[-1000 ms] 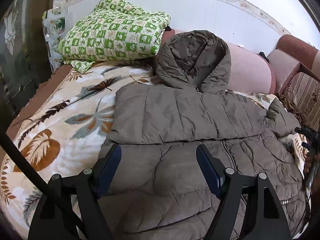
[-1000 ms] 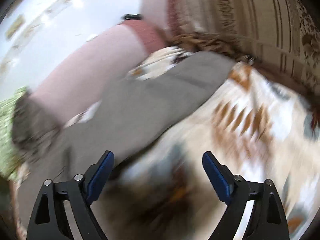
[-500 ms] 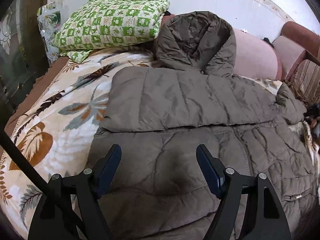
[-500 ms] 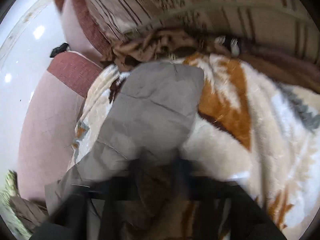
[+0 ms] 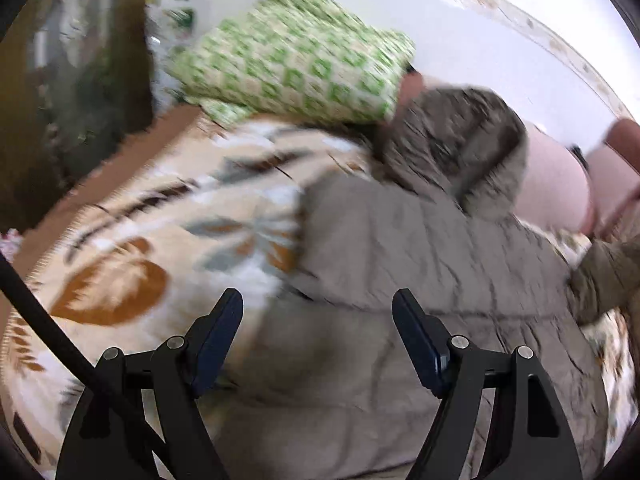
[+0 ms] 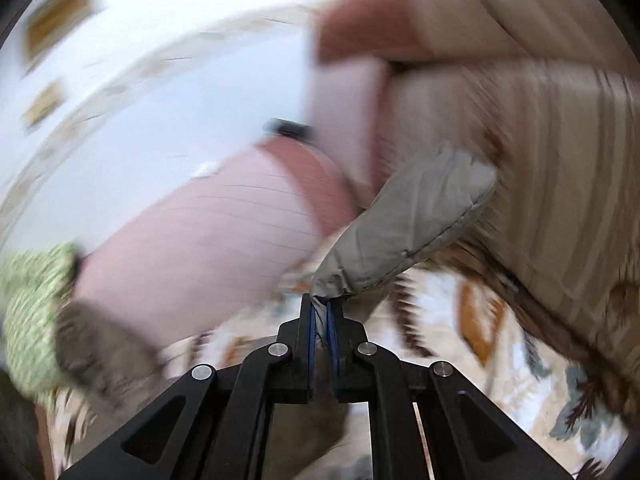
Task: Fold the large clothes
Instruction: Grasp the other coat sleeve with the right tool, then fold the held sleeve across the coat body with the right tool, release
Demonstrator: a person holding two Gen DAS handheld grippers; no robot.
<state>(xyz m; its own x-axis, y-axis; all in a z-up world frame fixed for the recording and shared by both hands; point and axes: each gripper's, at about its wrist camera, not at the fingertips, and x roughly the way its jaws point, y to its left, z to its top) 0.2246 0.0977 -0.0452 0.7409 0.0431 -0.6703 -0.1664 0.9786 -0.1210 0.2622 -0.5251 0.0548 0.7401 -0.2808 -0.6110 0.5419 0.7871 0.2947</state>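
**Right tongs clamped on a jacket sleeve, left tongs spread above the body**

Left wrist view: the left tongs (image 5: 318, 340) stand wide apart with nothing between their blue pads, hanging over the lower part of a grey-brown padded jacket (image 5: 420, 272). The jacket lies spread on a leaf-patterned blanket (image 5: 132, 264) in cream, orange and grey-blue. One sleeve lies folded across the chest, and the hood (image 5: 456, 140) rests up against a pink bolster (image 5: 556, 184) at the far side. A green-and-cream checked pillow (image 5: 288, 56) sits beyond the blanket, its near corner beside the hood. At the right edge, the other sleeve (image 5: 604, 276) rises off the blanket. A white wall (image 5: 480, 40) runs behind. The whole view is smeared by motion.

Right wrist view: the right tongs (image 6: 320, 312) are pressed together on the grey sleeve (image 6: 412, 220), gripping a bunched pinch of fabric near its end; the cuff juts up and to the right past the fingertips, clear of the blanket (image 6: 492, 360) below. The pink bolster (image 6: 208, 240) lies to the left, with a striped beige cushion (image 6: 560, 160) to the right. The hood (image 6: 96, 348) and the checked pillow (image 6: 28, 312) show blurred at the lower left edge.
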